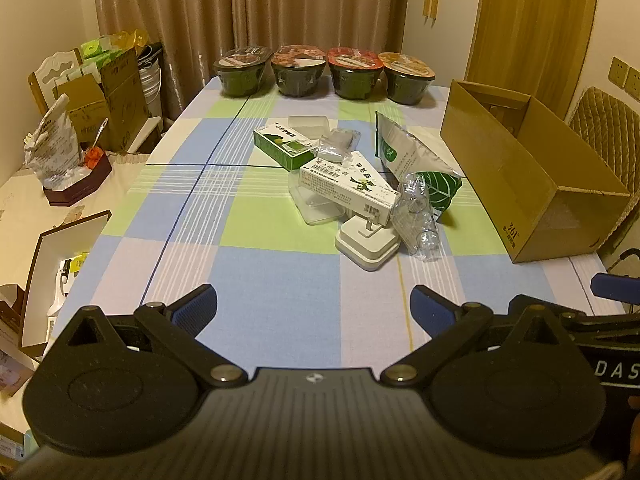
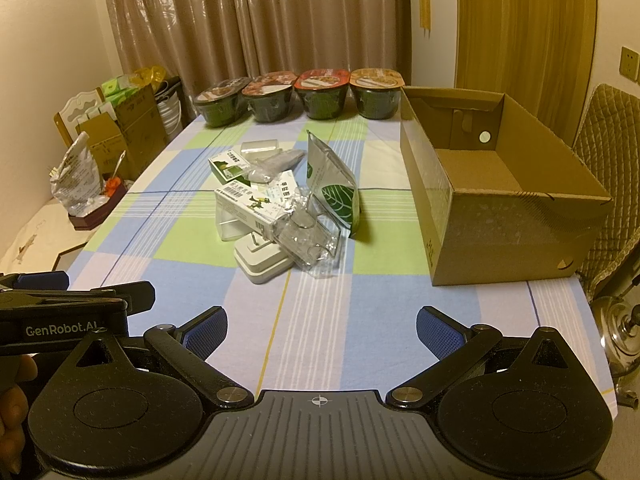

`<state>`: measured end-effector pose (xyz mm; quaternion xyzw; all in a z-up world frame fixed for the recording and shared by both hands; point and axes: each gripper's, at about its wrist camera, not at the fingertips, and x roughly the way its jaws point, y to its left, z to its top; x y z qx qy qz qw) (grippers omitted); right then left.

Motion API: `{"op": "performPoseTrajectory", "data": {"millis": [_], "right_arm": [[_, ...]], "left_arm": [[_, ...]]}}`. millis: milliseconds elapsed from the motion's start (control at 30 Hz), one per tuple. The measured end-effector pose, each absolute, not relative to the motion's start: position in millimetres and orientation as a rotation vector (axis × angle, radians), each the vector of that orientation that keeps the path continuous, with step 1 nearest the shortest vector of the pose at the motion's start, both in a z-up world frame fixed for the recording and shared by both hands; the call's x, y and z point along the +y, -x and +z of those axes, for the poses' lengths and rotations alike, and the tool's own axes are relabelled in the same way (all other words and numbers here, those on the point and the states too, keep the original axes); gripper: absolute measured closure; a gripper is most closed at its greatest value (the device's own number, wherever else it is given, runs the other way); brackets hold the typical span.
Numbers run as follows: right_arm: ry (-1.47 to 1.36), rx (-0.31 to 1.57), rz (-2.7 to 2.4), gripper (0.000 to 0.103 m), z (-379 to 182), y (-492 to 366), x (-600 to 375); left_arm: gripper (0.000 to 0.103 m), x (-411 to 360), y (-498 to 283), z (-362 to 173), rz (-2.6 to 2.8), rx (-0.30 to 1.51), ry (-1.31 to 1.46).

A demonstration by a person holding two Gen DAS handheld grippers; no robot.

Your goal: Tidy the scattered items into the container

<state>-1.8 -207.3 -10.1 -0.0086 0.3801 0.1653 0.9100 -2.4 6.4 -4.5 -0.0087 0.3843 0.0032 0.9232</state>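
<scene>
A heap of small items lies mid-table: a green box (image 1: 282, 145), a white medicine carton (image 1: 347, 187), a white square plug block (image 1: 368, 245), crumpled clear plastic packaging (image 1: 416, 216), a leaf-print pouch (image 1: 412, 156) and a clear lidded tub (image 1: 308, 123). The open cardboard box (image 1: 520, 168) stands to the right of the heap, with nothing seen inside it in the right wrist view (image 2: 476, 168). My left gripper (image 1: 314, 306) hovers open near the table's front edge, well short of the heap. My right gripper (image 2: 322, 328) is open too, beside it, with nothing between its fingers.
Four sealed food bowls (image 1: 320, 72) line the far table edge before a curtain. A side surface at left holds cartons (image 1: 116, 96) and a plastic bag (image 1: 52, 148). A padded chair (image 2: 612, 168) stands behind the cardboard box. The checked tablecloth (image 1: 248, 272) lies bare ahead of both grippers.
</scene>
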Motion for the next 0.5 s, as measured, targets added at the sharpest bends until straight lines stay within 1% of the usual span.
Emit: {"op": "performPoseTrajectory", "data": {"millis": [500], "right_arm": [[0.020,0.787,0.342,0.000,-10.9,2.5,-207.7]], "left_arm": [[0.002,7.4,2.3,-3.2,0.006,0.797,0.033]]}}
